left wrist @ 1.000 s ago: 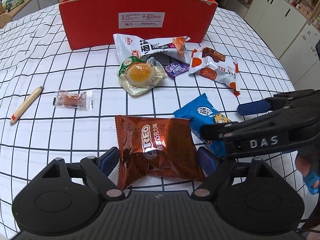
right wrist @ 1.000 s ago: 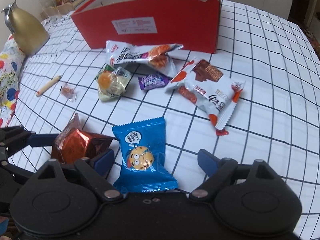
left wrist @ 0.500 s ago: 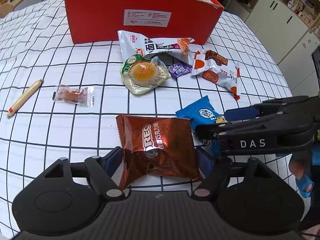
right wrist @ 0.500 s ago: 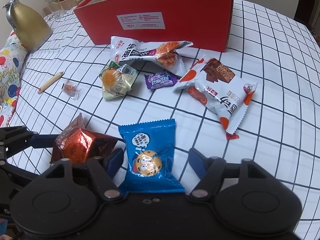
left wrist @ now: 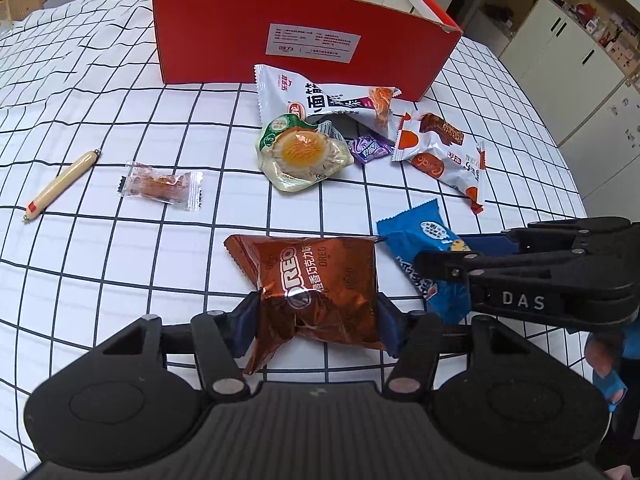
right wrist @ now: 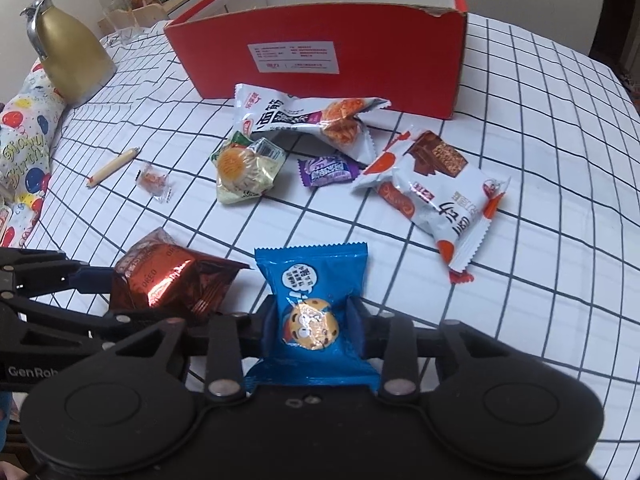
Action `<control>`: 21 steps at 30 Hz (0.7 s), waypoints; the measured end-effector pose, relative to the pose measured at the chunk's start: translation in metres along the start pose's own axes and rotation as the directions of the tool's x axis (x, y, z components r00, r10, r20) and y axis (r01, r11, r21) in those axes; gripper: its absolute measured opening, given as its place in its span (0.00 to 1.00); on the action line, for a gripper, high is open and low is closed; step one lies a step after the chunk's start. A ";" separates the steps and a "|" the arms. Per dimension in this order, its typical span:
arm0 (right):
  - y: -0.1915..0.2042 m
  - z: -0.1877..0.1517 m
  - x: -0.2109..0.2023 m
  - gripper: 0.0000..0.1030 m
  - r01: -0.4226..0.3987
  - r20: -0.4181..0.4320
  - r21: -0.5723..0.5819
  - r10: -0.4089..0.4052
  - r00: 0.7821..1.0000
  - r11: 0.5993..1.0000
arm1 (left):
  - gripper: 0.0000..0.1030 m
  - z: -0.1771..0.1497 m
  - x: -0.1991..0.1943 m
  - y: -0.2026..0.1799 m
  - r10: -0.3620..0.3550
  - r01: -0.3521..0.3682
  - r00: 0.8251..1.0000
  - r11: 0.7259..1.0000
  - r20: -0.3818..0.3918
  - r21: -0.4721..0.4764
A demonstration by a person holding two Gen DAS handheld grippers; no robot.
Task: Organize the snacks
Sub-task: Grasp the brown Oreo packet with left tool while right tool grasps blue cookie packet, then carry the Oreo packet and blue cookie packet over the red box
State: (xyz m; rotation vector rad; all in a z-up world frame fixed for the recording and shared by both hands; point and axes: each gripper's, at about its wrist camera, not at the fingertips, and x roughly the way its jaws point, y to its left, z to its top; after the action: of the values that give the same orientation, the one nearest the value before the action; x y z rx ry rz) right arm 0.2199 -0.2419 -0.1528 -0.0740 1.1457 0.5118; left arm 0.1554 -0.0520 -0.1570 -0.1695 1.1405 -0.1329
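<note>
Brown foil of the Oreo packet (left wrist: 320, 284) fills the lower centre of the left wrist view, where the closing jaws of the left gripper (left wrist: 316, 316) squeeze its sides. Low in the right wrist view, the right gripper (right wrist: 316, 320) is likewise closing on the blue cookie packet (right wrist: 312, 280), pads pressing its sides. Farther up, loose snacks lie on the checked tablecloth (right wrist: 540, 160) before the red box (right wrist: 360, 52) at upper centre.

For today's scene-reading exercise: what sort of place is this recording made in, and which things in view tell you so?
Most likely a room in a home, perhaps a dining area. A checked tablecloth covers the table, white cupboards line the wall, and a gold thermos jug stands beside a birthday-print bag.
</note>
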 end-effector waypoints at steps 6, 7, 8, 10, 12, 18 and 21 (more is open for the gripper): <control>-0.001 -0.002 -0.014 0.33 -0.015 0.030 0.018 0.014 0.999 1.000 | 0.56 0.000 -0.011 -0.001 -0.004 0.004 1.000 1.000 0.020 -0.019; 0.000 -0.002 -0.017 0.33 -0.018 0.034 0.019 0.017 0.999 1.000 | 0.56 0.000 -0.014 0.000 -0.004 0.004 1.000 1.000 0.024 -0.026; 0.000 -0.002 -0.020 0.33 -0.019 0.038 0.021 0.019 0.999 1.000 | 0.56 0.001 -0.016 0.000 -0.003 0.004 1.000 0.999 0.026 -0.032; 0.002 -0.002 -0.026 0.33 -0.021 0.046 0.025 0.020 0.999 0.999 | 0.56 0.002 -0.020 0.000 0.001 0.000 1.000 0.999 0.031 -0.043; 0.005 -0.001 -0.033 0.33 -0.023 0.056 0.024 0.022 0.998 0.999 | 0.56 0.004 -0.026 0.001 0.004 -0.002 0.999 0.999 0.038 -0.054; 0.011 0.005 -0.055 0.33 -0.036 0.094 0.026 0.033 0.995 0.999 | 0.56 0.010 -0.046 0.003 -0.004 0.010 0.998 0.996 0.070 -0.087; 0.015 0.010 -0.067 0.33 -0.039 0.118 0.021 0.037 0.992 0.999 | 0.56 0.016 -0.055 0.000 0.002 0.007 0.996 0.996 0.094 -0.089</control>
State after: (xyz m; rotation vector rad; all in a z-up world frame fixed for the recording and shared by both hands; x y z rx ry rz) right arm 0.2010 -0.2491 -0.0866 -0.0018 1.0393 0.5299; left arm 0.1468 -0.0401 -0.1014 -0.2540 1.0530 -0.0756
